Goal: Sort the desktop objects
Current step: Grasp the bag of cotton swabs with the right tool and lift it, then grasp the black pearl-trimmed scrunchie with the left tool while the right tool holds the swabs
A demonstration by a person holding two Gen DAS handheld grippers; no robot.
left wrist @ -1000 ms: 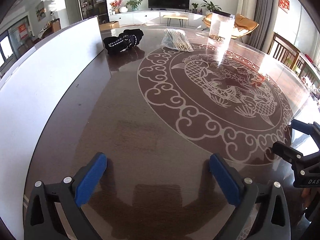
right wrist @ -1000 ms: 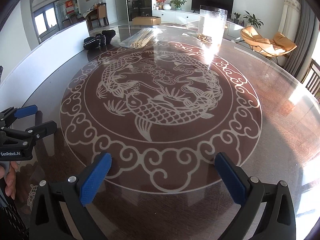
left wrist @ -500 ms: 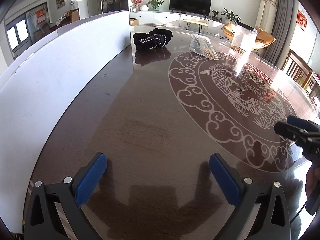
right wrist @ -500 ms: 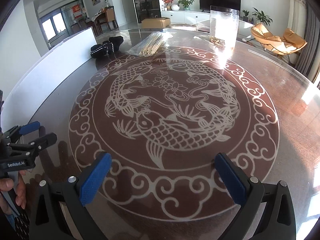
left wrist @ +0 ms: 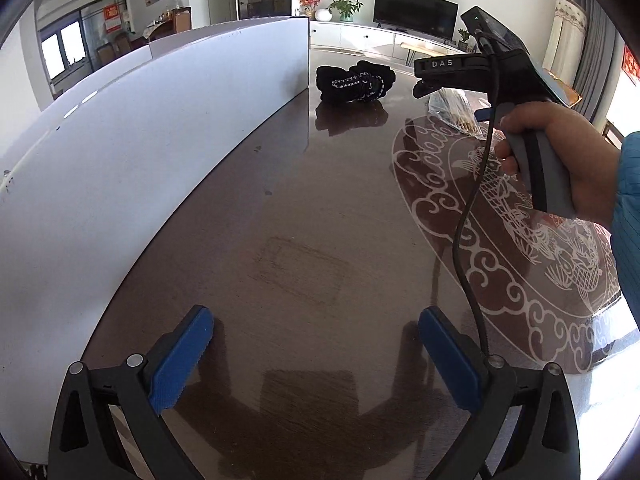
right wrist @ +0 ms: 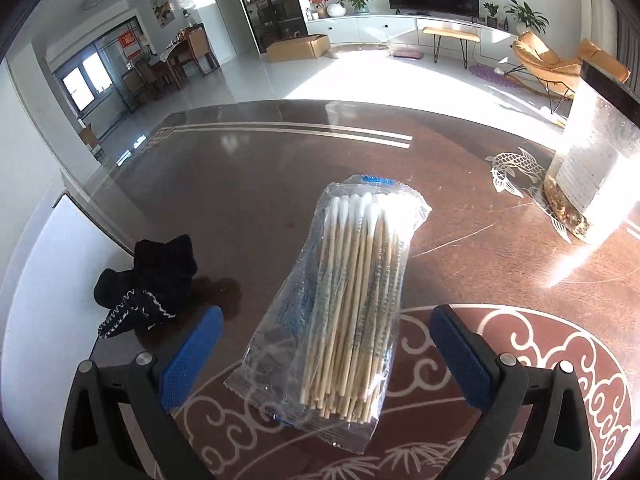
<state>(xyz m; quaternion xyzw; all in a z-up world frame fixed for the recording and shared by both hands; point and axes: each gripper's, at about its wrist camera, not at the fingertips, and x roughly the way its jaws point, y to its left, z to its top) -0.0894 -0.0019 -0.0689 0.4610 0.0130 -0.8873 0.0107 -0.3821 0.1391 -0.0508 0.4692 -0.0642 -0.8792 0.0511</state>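
Note:
A clear bag of cotton swabs (right wrist: 344, 300) lies on the glass-topped table (right wrist: 260, 184), straight ahead of my right gripper (right wrist: 326, 354), whose open jaws stand either side of the bag's near end without touching it. A black knitted glove (right wrist: 146, 284) lies to the left of the bag; it also shows far ahead in the left wrist view (left wrist: 354, 80). A clear plastic jar (right wrist: 596, 168) stands at the right. My left gripper (left wrist: 316, 356) is open and empty over bare table. The right gripper's body shows in the left wrist view, above the swab bag (left wrist: 452, 108).
A white board (left wrist: 140, 152) stands along the table's left edge, and its end shows beside the glove (right wrist: 48, 300). The table top carries a white fish pattern (left wrist: 520, 232). The table's far edge (right wrist: 320, 102) lies beyond the bag.
My right gripper has moved far forward across the table to the swab bag. My left gripper has turned left, toward the white board. Both stay open.

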